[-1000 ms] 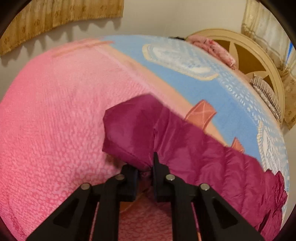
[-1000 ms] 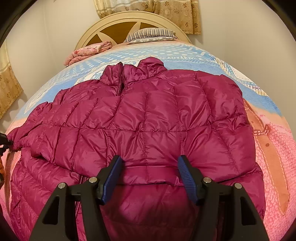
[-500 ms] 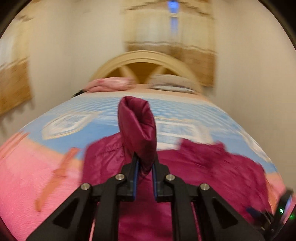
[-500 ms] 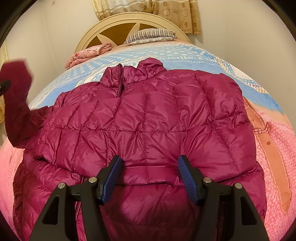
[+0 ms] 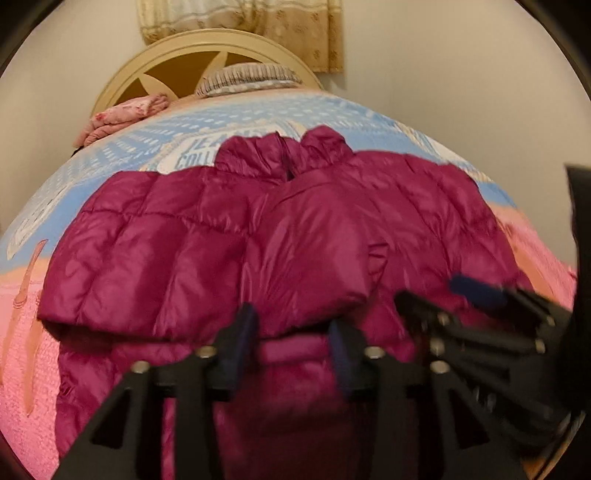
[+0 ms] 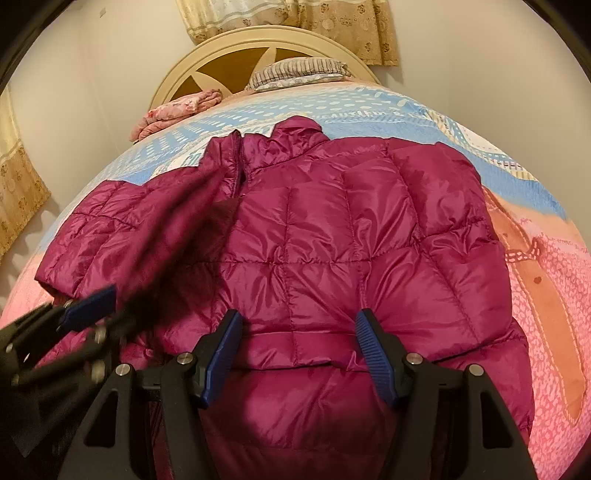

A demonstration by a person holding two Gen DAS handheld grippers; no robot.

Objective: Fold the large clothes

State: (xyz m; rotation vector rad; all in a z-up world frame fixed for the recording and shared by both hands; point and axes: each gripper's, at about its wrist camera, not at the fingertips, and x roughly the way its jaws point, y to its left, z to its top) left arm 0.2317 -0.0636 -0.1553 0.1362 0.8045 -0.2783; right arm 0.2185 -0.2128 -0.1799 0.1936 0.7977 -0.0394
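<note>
A magenta quilted puffer jacket (image 6: 351,236) lies flat on the bed, collar toward the headboard; it also shows in the left wrist view (image 5: 177,251). Its left sleeve (image 5: 317,251) lies folded across the jacket's front. My left gripper (image 5: 291,350) is open just above the jacket's lower part, with nothing between its fingers; it appears blurred at the left edge of the right wrist view (image 6: 88,317). My right gripper (image 6: 297,354) is open over the jacket's lower hem and holds nothing; it shows blurred in the left wrist view (image 5: 476,299).
The bed has a pink and blue patterned cover (image 6: 546,280). A striped pillow (image 6: 299,72) and a folded pink cloth (image 6: 177,110) lie by the cream headboard (image 6: 229,48). Curtains (image 6: 288,14) hang behind it, and walls stand on both sides.
My left gripper carried the sleeve up and over onto the jacket's front, then opened and let it go. The right gripper stayed open in place.
</note>
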